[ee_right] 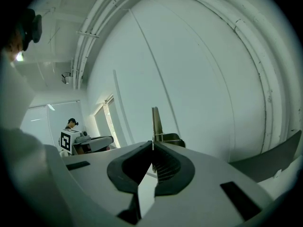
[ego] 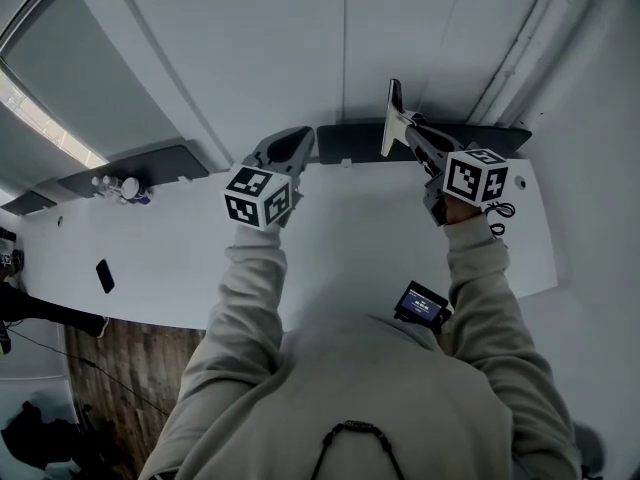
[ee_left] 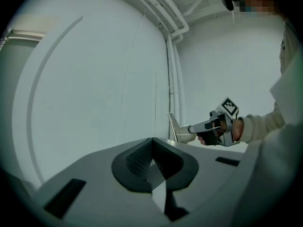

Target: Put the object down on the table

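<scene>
My right gripper is raised above the white table and is shut on a thin, bent metal piece. Its flat blade stands up past the jaw tips. From the left gripper view the same piece sticks out of the right gripper, held up in the air in front of the wall. My left gripper is also raised, to the left of the right one. Its jaws meet at the tip with nothing between them.
A dark phone lies on the table's left part, and small items stand at the back left. A black cable lies at the right edge. Dark panels run along the far edge, against the white wall. Wooden floor shows below left.
</scene>
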Motion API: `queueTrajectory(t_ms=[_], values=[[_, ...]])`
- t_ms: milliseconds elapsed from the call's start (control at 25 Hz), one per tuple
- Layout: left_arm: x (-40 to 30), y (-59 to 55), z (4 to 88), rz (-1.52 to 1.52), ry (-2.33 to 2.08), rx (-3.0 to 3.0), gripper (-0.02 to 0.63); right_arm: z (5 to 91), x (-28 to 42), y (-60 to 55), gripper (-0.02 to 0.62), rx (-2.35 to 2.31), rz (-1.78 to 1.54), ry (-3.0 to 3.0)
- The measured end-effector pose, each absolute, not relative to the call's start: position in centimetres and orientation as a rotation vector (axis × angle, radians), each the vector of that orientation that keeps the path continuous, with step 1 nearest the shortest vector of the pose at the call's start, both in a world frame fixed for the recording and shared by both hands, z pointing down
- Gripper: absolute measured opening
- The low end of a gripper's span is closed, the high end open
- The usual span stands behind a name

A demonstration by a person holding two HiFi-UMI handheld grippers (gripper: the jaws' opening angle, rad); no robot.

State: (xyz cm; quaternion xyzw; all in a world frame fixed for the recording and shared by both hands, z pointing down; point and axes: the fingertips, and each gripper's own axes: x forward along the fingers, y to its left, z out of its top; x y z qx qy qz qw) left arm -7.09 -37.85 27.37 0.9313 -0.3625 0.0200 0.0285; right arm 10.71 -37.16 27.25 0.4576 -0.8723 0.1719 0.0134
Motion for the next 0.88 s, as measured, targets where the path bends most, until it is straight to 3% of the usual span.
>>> queueTrajectory(t_ms=[880], values=[[-9.5, -38.5, 35.1, 0.119, -1.082, 2.731, 0.002, 34.2, 9.9, -36.8, 0.025, 1.363, 0.689, -2.631]])
